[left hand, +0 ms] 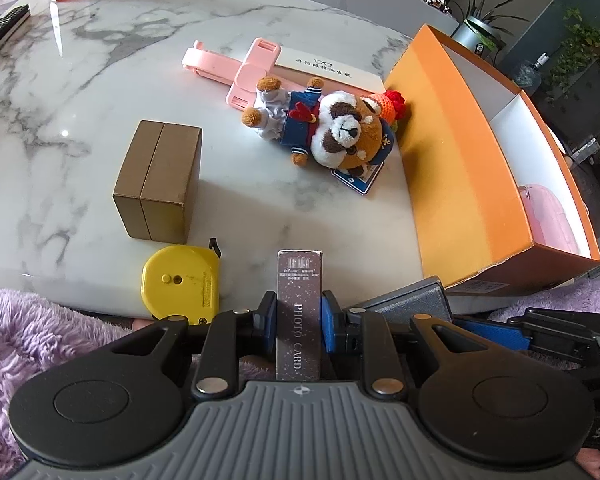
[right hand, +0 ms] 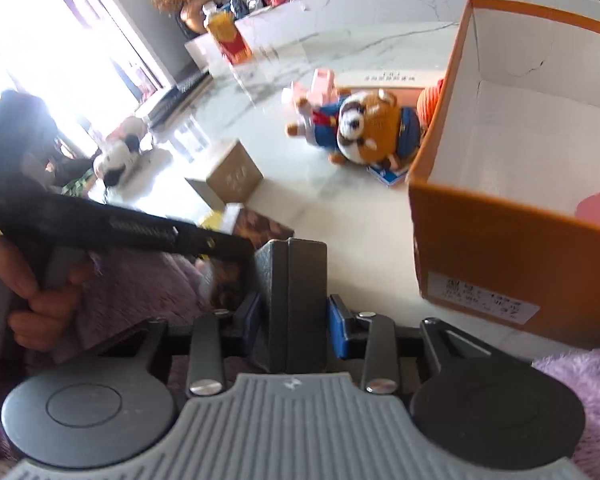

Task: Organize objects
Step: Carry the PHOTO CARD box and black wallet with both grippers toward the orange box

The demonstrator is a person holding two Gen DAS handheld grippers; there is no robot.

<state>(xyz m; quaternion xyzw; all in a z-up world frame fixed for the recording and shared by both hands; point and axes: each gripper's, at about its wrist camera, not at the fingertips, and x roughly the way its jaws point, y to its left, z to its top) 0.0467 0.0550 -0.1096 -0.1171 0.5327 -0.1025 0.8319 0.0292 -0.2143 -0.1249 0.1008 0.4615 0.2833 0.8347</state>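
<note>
Marble tabletop (left hand: 80,80), items left to right. Brown cardboard box (left hand: 158,179): standing, centre-left. Yellow tape measure (left hand: 180,282): near edge, just beside the box. Photo card box (left hand: 299,312): upright, clamped in the left tool (left hand: 298,314). Pink folding holder (left hand: 236,68): far centre. Plush raccoon in sailor outfit (left hand: 324,126): lying beside the orange storage box (left hand: 460,168), far right. Grey wallet (right hand: 296,300): gripped in the right tool (right hand: 294,316), near the storage box's near corner.

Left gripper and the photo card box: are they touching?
Touching. The left wrist view shows the left gripper with both blue pads pressed flat against the sides of the upright photo card box, no gap on either side.
</note>
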